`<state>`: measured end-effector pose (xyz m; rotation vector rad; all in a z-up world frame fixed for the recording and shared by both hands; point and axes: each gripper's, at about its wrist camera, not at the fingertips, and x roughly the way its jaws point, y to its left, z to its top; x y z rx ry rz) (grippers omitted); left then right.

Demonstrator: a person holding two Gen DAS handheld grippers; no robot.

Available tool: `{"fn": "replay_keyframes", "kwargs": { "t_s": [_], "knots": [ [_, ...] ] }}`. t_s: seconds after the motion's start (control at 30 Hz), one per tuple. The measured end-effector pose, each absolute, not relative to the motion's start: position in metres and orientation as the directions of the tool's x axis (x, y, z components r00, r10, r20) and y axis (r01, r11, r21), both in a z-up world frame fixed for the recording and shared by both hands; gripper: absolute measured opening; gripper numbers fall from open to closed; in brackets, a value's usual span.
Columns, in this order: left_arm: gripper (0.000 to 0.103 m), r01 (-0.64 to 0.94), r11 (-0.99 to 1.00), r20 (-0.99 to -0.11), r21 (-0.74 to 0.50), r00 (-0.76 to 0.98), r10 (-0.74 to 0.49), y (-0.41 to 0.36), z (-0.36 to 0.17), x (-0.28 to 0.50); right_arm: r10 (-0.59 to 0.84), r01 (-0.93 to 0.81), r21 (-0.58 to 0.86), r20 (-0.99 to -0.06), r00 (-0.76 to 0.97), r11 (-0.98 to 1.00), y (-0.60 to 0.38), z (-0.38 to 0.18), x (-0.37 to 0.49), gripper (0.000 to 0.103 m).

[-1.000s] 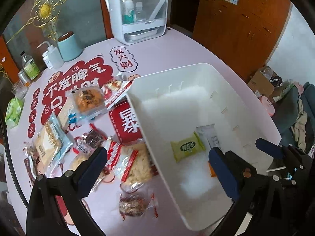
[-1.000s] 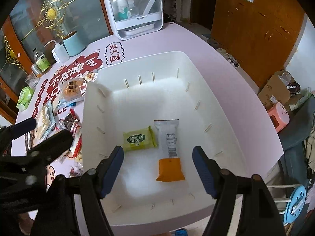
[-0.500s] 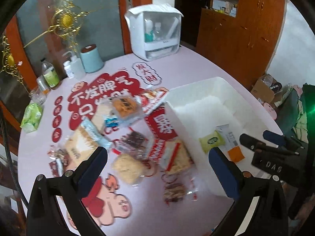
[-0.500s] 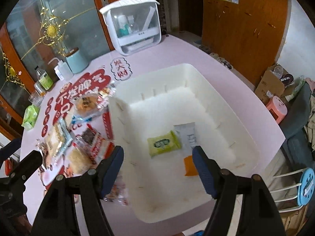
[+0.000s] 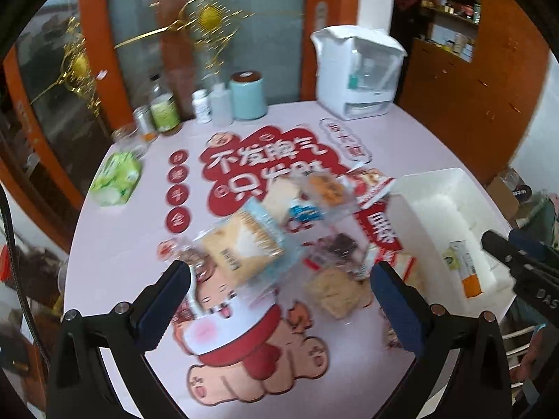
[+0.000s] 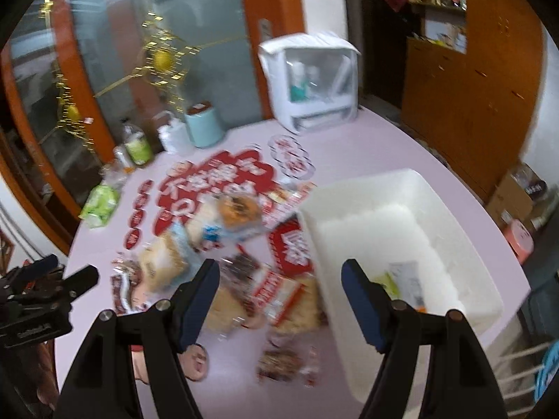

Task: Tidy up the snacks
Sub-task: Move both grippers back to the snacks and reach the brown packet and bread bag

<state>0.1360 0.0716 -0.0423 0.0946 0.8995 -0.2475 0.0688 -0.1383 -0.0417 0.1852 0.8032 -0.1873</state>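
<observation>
Both tongs, left (image 5: 279,300) and right (image 6: 279,300), stay spread, now pulled back from the bin (image 6: 433,188) toward loose snacks (image 5: 244,244).

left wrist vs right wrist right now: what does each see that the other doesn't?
Only left wrist: the right hand-held gripper by the bin, the orange packet in full, the cartoon print on the table.
Only right wrist: the left hand-held gripper at the table's left edge, a dark snack packet nearest the camera.
Both: the white bin, the loose snack pile, the white countertop case, both grippers open and empty.
</observation>
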Motion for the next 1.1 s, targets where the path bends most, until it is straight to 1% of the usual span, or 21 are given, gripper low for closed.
{"fn": "replay_keyframes", "kwargs": {
  "t_s": [0.17,0.27,0.37,0.5,0.57,0.63,0.67,0.7,0.73,0.87,0.93,1.1],
  "knots": [
    [0.102,0.198,0.98,-0.791,-0.001,0.599,-0.122,0.114,-0.047,0.147,-0.061,0.165,0.081,-0.704,0.708,0.983,-0.104,-0.038,0.089,0.073],
    [0.102,0.129,0.991,-0.792,0.034,0.609,-0.052,0.142,-0.051,0.157,-0.027,0.132,0.092,-0.713,0.7,0.987,-0.086,-0.043,0.105,0.073],
    [0.102,0.086,0.996,-0.806,0.036,0.592,-0.022,0.168,-0.058,0.166,0.004,0.095,0.091,-0.742,0.671,0.991,-0.067,-0.055,0.123,0.073],
    [0.102,0.038,0.999,-0.827,0.036,0.562,0.009,0.197,-0.073,0.176,0.02,0.032,0.05,-0.795,0.606,0.998,-0.04,-0.076,0.145,0.073],
    [0.102,0.027,0.999,-0.837,0.04,0.547,0.019,0.208,-0.082,0.181,0.026,0.016,0.045,-0.804,0.594,0.999,-0.031,-0.086,0.153,0.073],
    [0.102,0.03,0.998,-0.848,0.046,0.529,0.023,0.215,-0.093,0.185,0.037,0.001,0.046,-0.811,0.584,0.999,-0.024,-0.095,0.162,0.079],
    [0.102,0.033,0.998,-0.853,0.051,0.521,0.026,0.219,-0.099,0.188,0.047,-0.008,0.053,-0.811,0.583,0.999,-0.022,-0.098,0.165,0.09],
    [0.102,0.039,0.998,-0.861,0.052,0.508,0.025,0.222,-0.105,0.19,0.062,-0.02,0.062,-0.806,0.588,0.998,-0.02,-0.102,0.169,0.097],
    [0.102,0.046,0.998,-0.868,0.049,0.496,0.019,0.223,-0.111,0.193,0.07,-0.034,0.062,-0.801,0.594,0.997,-0.017,-0.105,0.174,0.1],
    [0.102,0.067,0.998,-0.897,0.021,0.442,-0.011,0.227,-0.136,0.203,0.076,-0.091,0.027,-0.805,0.589,0.995,-0.004,-0.123,0.194,0.103],
    [0.102,0.072,0.997,-0.906,0.011,0.422,-0.021,0.227,-0.147,0.208,0.085,-0.127,0.015,-0.818,0.569,0.992,0.004,-0.136,0.206,0.103],
    [0.102,0.077,0.997,-0.921,0.003,0.389,-0.027,0.226,-0.166,0.216,0.133,-0.188,0.044,-0.861,0.491,0.981,0.017,-0.176,0.236,0.103]
  ]
}}
